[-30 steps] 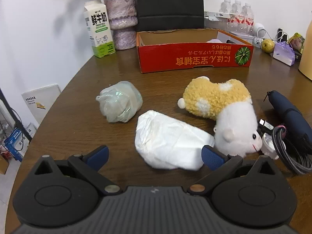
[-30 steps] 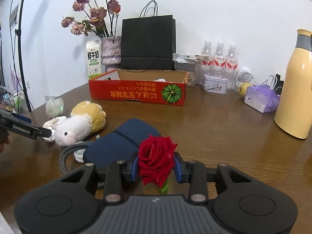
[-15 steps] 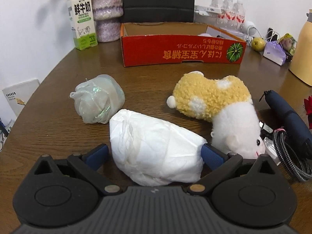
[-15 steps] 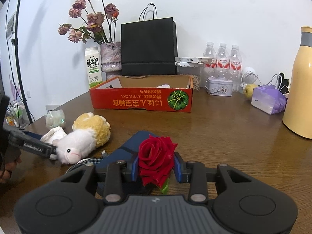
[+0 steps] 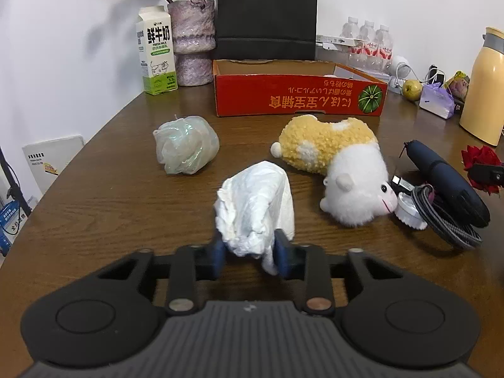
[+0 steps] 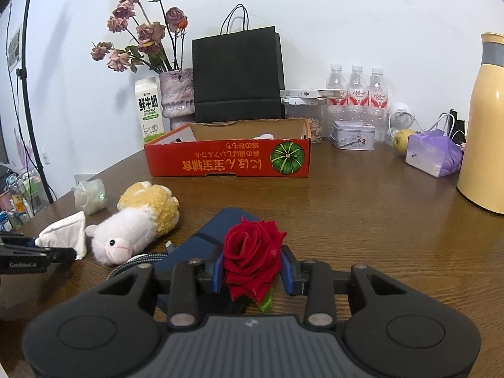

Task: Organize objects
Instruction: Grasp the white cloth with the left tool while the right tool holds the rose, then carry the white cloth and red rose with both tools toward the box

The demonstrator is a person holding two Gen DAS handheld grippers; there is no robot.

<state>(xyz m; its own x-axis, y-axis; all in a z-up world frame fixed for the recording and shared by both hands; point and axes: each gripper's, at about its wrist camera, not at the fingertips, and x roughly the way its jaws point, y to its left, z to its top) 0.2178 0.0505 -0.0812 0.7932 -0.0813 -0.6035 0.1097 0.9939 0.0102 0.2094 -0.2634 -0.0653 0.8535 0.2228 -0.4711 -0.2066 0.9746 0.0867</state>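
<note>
At the bottom of the left wrist view, the left gripper (image 5: 250,256) has its jaws pinching a crumpled white wad (image 5: 256,203), which rises above the dark wood table (image 5: 110,208). At the bottom of the right wrist view, the right gripper (image 6: 252,275) has its jaws pressed on a red rose (image 6: 252,256), held over a navy pouch (image 6: 201,245).

In the left view's centre right lies a plush lamb (image 5: 340,170), white head toward the camera and yellow body behind. Just right of it sit a coiled cable (image 5: 447,220) and the pouch, touching each other. Centre left, apart from the wad, rests a clear plastic bundle (image 5: 186,145).

Farther back, centre frame, stands a red box (image 5: 299,97), open at the top; something pale shows inside, too small to name. Behind it, along the white wall (image 6: 362,15), are a milk carton (image 5: 156,53), a vase (image 5: 192,44) of dried flowers, a black bag (image 5: 266,14) and three water bottles (image 6: 356,89). At the right edge stand a yellow flask (image 6: 485,126) and a purple bag (image 6: 433,151). A light stand (image 6: 30,94) rises at the far left of the right view.
</note>
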